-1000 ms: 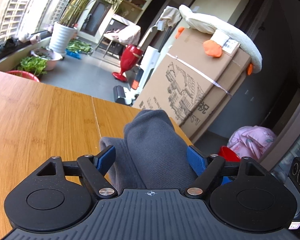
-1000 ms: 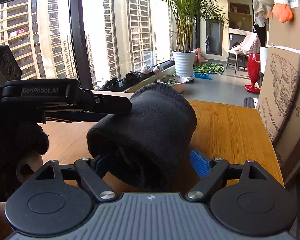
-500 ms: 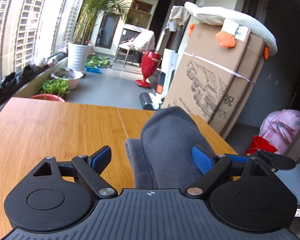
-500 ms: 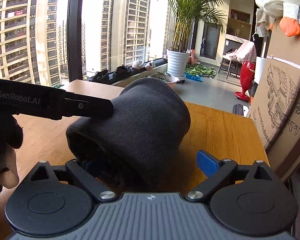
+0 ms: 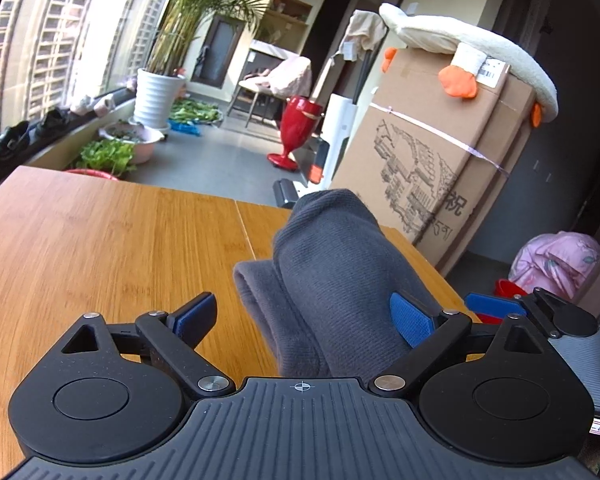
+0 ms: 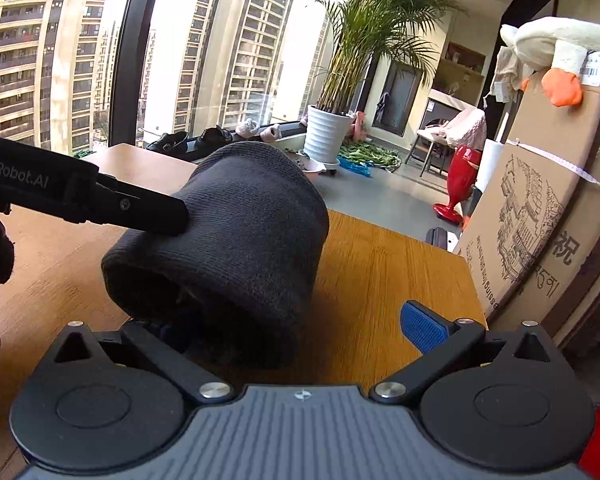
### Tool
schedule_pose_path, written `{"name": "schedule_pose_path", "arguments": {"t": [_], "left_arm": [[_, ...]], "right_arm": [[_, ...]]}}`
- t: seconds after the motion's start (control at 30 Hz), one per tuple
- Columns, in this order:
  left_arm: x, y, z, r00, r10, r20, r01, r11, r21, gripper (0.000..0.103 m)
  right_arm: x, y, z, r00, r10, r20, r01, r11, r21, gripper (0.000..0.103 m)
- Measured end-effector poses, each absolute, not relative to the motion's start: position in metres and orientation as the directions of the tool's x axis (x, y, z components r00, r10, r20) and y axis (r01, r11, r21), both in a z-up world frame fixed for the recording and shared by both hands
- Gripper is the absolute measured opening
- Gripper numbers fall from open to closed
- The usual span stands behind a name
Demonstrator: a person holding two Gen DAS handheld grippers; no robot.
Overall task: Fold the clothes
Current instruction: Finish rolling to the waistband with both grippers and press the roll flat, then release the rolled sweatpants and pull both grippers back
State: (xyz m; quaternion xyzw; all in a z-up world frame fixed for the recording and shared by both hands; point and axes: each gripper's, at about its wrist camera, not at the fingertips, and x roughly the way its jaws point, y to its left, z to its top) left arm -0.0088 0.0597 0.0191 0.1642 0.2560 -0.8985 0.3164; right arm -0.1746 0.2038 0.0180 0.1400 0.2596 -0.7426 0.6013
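My left gripper [image 5: 304, 316] was opening wide around a folded grey garment [image 5: 340, 276] lying between its fingers on the wooden table [image 5: 100, 240]. My right gripper [image 6: 296, 328] was opening too, garment against its left finger.

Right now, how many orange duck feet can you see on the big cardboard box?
3 in the left wrist view: one foot hanging over the box's front, one at its far top corner, one by the near edge under the plush duck. More may be hidden.

Dark grey ribbed garment [image 5: 332, 264]
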Motion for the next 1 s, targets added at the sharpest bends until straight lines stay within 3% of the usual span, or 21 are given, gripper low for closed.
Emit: {"name": "schedule_pose_path", "arguments": {"t": [0.23,0.37,0.5,0.73,1.0], "left_arm": [[-0.006,0.054,0.017,-0.714,-0.531,-0.456,0.689,-0.650,-0.321,0.103],[-0.003,0.054,0.016,-0.710,-0.541,-0.450,0.695,-0.640,-0.327,0.103],[0.003,0.060,0.016,-0.679,-0.604,-0.418,0.730,-0.619,-0.290,0.103],[0.031,0.087,0.018,-0.644,-0.687,-0.336,0.765,-0.577,-0.286,0.103],[0.025,0.129,0.025,-0.546,-0.748,-0.377,0.828,-0.550,-0.109,0.103]], "right_arm": [[-0.168,0.212,0.015,-0.153,-0.833,-0.531,0.985,-0.085,-0.151,0.103],[-0.168,0.210,0.014,-0.210,-0.830,-0.516,0.975,-0.136,-0.177,0.103],[-0.179,0.219,0.016,-0.173,-0.843,-0.509,0.984,-0.170,-0.054,0.103],[-0.184,0.247,0.015,-0.224,-0.889,-0.399,0.968,-0.250,0.013,0.103],[-0.183,0.236,0.010,-0.264,-0.833,-0.486,0.955,-0.298,-0.007,0.103]]}}
